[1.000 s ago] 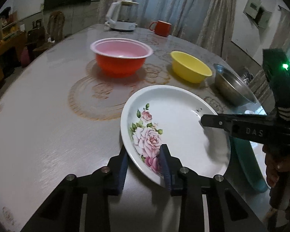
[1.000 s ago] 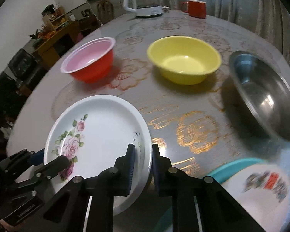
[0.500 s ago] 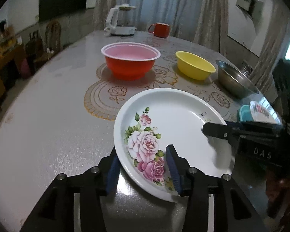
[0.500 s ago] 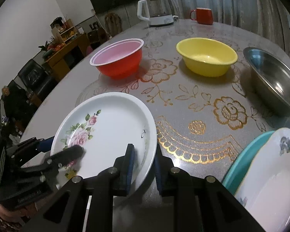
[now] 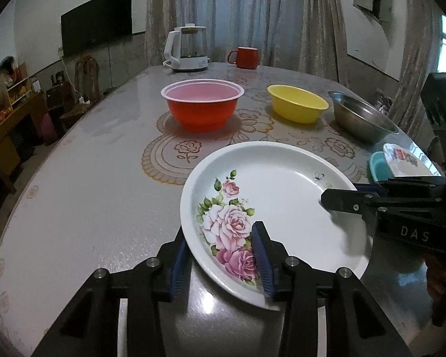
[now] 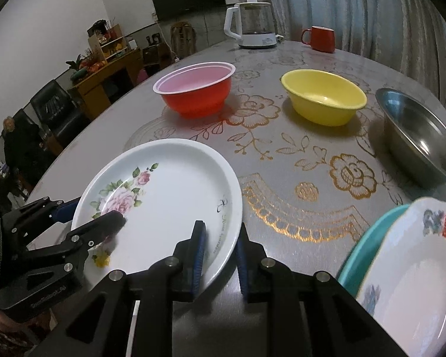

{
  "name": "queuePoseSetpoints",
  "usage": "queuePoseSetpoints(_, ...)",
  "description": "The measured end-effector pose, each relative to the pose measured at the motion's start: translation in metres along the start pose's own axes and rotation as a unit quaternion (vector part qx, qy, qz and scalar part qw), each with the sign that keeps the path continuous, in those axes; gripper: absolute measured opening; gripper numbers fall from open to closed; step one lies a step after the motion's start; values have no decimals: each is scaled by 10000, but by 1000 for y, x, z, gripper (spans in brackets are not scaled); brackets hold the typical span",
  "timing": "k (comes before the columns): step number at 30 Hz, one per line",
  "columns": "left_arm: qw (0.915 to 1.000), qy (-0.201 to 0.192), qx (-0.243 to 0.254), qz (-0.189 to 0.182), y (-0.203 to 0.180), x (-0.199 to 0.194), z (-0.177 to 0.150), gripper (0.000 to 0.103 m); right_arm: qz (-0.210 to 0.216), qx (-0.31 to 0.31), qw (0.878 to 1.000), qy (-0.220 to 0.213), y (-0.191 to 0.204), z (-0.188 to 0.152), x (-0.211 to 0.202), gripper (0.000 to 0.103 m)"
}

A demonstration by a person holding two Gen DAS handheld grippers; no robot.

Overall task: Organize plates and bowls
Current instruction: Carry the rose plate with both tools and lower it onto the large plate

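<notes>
A white plate with pink roses hangs slightly tilted just above the table's near edge, between both grippers. My right gripper is shut on its right rim, one pad inside and one outside. My left gripper straddles the rose side of the rim. One finger lies over the roses and the other under the edge. Its jaws are closing, and the pads look loose on the rim. A red bowl, a yellow bowl and a steel bowl stand in a row beyond.
A teal plate with a white patterned plate on it sits at the near right edge of the table. A white kettle and a red mug stand at the far side. Chairs and a wooden shelf are off to the left.
My left jaws have widened from a tight hold on the plate's rim. The right gripper kept its hold and shifted with the plate, so the teal and white plates came into its view.
</notes>
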State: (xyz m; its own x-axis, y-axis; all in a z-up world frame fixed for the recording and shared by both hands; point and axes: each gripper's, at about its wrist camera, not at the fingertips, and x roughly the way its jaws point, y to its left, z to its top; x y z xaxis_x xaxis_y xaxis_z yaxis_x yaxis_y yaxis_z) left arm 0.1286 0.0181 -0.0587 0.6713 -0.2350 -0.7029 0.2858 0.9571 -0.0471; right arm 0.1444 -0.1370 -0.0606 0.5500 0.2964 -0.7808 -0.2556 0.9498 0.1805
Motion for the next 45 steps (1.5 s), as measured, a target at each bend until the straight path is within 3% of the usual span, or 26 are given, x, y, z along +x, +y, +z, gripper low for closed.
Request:
queuePoseSetpoints(13,9994,-316,55,-130,-27,-28,-3,42,20,166,9997,-191,-5,-19,-41,19)
queuePoseSetpoints(26,9949,-549,505,-675,-88,-48,9,42,-165,623,9965,-530,-42,-42,-106,19)
queuePoseSetpoints(34,9885,-440,964,-1078,-140,-42,20,42,-469,1080,9911,-617,-82,-67,-141,19)
queuePoseSetpoints(45,9799,-136,1441,-1375,-195,-19,27,42,-688,1724,9810,-563,-135,-91,-155,19)
